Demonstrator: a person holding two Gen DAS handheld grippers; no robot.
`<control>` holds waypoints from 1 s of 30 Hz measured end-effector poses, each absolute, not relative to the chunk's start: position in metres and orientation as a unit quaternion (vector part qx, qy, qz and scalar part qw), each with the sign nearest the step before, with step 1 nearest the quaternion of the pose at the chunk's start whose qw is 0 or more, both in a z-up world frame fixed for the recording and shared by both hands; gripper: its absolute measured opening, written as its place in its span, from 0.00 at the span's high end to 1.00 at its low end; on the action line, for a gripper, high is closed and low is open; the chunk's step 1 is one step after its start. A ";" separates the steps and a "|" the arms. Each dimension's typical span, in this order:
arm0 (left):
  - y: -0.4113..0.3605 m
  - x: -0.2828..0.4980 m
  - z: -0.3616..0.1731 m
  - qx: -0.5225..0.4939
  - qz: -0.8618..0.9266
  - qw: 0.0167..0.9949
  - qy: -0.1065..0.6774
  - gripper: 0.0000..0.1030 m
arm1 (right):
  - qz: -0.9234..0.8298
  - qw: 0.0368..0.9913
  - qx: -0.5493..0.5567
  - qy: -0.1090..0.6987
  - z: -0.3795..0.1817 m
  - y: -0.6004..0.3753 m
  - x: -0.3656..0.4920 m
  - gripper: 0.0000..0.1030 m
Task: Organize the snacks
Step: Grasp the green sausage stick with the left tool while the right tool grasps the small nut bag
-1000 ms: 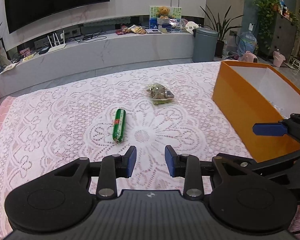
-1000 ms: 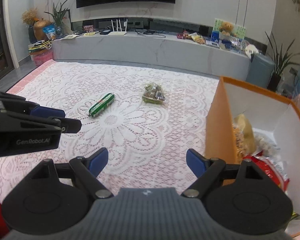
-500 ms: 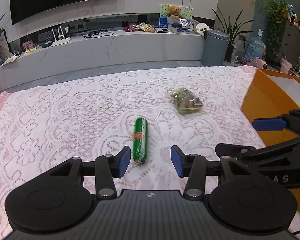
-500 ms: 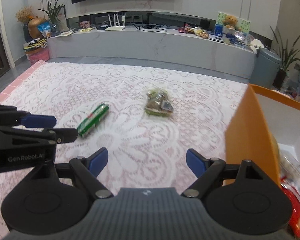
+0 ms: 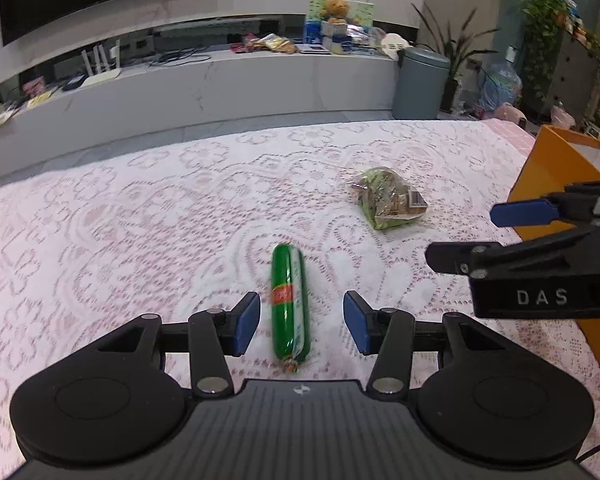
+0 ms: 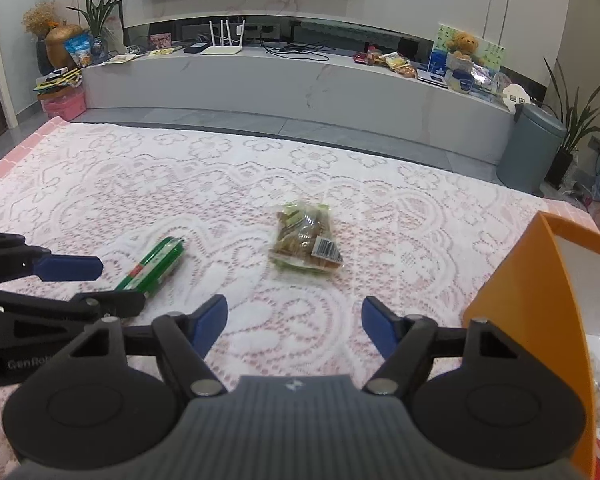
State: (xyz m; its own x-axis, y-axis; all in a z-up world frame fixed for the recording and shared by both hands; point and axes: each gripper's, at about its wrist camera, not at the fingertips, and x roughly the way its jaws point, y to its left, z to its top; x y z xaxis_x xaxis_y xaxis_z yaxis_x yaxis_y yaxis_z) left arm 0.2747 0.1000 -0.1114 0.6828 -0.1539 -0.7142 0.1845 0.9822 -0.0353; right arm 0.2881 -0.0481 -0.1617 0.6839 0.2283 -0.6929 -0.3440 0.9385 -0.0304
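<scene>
A green sausage stick [image 5: 290, 304] lies on the lace tablecloth between the open fingers of my left gripper [image 5: 302, 322], untouched by the pads. It also shows in the right wrist view [image 6: 154, 268]. A clear bag of green-wrapped snacks [image 5: 388, 198] lies further right; in the right wrist view the bag [image 6: 306, 242] is ahead of my open, empty right gripper [image 6: 294, 326]. The orange box [image 6: 540, 320] stands at the right, with snack packets partly visible inside.
The right gripper's body [image 5: 540, 268] shows at the right of the left wrist view. The left gripper [image 6: 40, 292] shows at the left of the right wrist view. Beyond the table's far edge are a grey floor, a low TV bench [image 6: 300, 80] and a grey bin [image 6: 530, 148].
My left gripper has moved forward and right until the sausage lies between its fingers, and it has opened wider. My right gripper has swung left from the box toward the snack bag.
</scene>
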 end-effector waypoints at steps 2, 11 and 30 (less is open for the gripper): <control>0.097 0.282 -0.115 0.031 -0.093 0.913 0.397 0.45 | 0.155 0.914 -0.078 0.365 -0.162 -0.048 0.294 0.32; 0.100 0.302 -0.125 0.023 -0.075 0.893 0.444 0.60 | 0.144 0.918 -0.056 0.365 -0.165 -0.046 0.329 0.32; 0.097 0.309 -0.122 0.011 -0.053 0.893 0.448 0.75 | 0.104 0.902 -0.048 0.416 -0.199 -0.028 0.386 0.38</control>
State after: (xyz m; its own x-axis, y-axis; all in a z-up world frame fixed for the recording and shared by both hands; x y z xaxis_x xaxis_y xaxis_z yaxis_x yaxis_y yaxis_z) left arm 0.3089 0.0973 -0.1224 0.5936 -0.0843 -0.8004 0.1047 0.9941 -0.0270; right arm 0.3858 -0.0283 -0.1989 0.6316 0.1475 -0.7611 -0.2270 0.9739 0.0005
